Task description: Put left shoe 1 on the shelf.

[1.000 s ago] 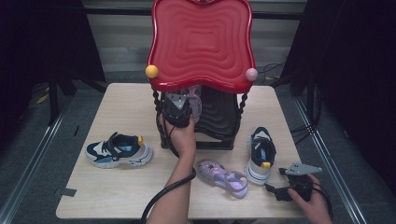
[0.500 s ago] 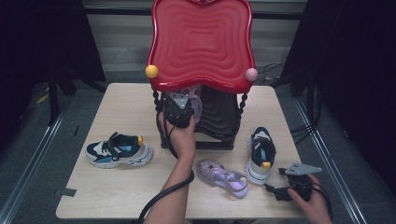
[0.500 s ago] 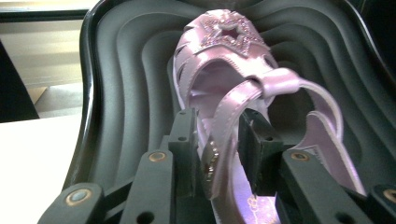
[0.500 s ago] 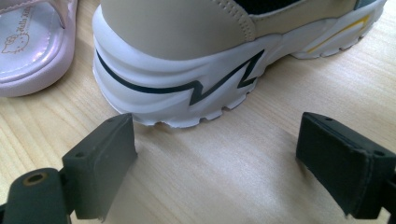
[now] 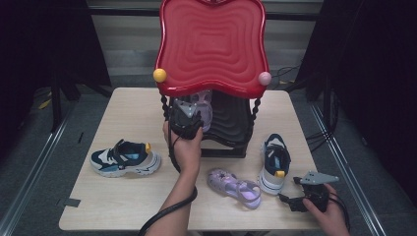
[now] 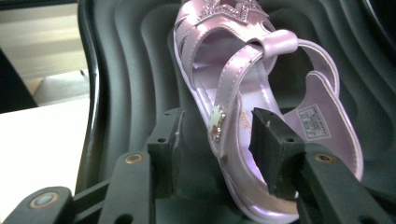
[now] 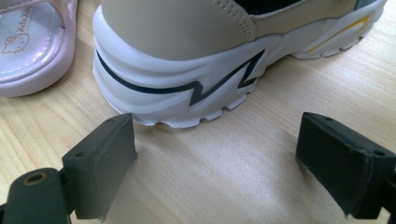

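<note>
Little has shifted over the last second: the left gripper (image 5: 186, 119) stays under the red wavy plastic shelf top (image 5: 212, 44), and the right one has not left the table's near right corner.

On the left of the pale wooden table (image 5: 123, 113) lies a navy-and-white child's sneaker (image 5: 125, 158), well apart from the work. In the middle, the left forearm reaches forward from the table's near edge, hand wrapped round the gripper. Its jaws look clamped on the side of a shiny lilac strapped sandal (image 6: 252, 107), which rests on the dark ridged lower shelf (image 6: 126, 84). Judging by this, the sandal is being placed on the rack; next the jaws should part and draw straight back.

Right of that, the matching lilac sandal (image 5: 233, 187) lies on the table, touching or just beside the second navy-and-white sneaker (image 5: 274, 162). The right gripper (image 5: 303, 194) rests low, jaws wide apart, facing that sneaker's heel (image 7: 187, 88).
</note>
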The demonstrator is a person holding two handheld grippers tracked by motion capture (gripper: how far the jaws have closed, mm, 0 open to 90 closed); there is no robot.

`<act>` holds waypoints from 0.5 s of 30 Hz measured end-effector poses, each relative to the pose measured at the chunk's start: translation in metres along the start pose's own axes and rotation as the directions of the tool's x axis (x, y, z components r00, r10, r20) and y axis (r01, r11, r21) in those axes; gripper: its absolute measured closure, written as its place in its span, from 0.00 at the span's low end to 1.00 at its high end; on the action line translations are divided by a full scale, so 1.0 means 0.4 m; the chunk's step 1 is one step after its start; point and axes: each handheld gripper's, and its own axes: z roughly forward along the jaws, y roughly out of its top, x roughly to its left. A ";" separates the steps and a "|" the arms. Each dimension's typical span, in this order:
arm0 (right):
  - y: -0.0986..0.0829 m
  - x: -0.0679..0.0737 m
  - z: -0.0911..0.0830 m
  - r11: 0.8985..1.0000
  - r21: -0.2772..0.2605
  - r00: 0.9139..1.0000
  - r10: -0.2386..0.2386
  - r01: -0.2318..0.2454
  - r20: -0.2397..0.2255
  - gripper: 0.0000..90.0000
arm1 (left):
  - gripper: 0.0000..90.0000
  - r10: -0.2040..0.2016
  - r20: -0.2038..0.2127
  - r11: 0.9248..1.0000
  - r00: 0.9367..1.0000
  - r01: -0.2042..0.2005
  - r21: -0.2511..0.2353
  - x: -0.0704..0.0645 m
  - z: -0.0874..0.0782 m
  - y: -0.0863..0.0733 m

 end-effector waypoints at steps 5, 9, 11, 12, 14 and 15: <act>0.000 0.000 0.000 1.000 0.000 1.000 0.000 0.000 0.000 0.12 | 0.54 0.031 0.045 0.999 0.999 -0.032 0.021 0.002 -0.019 0.014; 0.000 0.000 0.000 1.000 0.000 1.000 0.000 0.000 0.000 0.12 | 0.50 0.042 0.073 0.999 0.996 -0.045 0.027 0.004 -0.035 0.021; 0.000 0.000 0.000 1.000 0.000 1.000 0.000 0.000 0.000 0.12 | 0.49 0.046 0.097 0.998 0.994 -0.050 0.035 0.006 -0.042 0.022; 0.000 0.000 0.000 1.000 0.000 1.000 0.000 0.000 0.000 0.12 | 0.49 0.043 0.105 0.998 0.994 -0.047 0.037 0.007 -0.045 0.020; 0.000 0.000 0.000 1.000 0.000 1.000 0.000 0.000 0.001 0.12 | 0.48 0.045 0.118 0.998 0.992 -0.050 0.043 0.010 -0.050 0.016; 0.000 0.000 0.000 1.000 0.000 1.000 0.000 0.000 0.001 0.12 | 0.48 0.038 0.129 0.998 0.991 -0.044 0.044 0.012 -0.052 0.014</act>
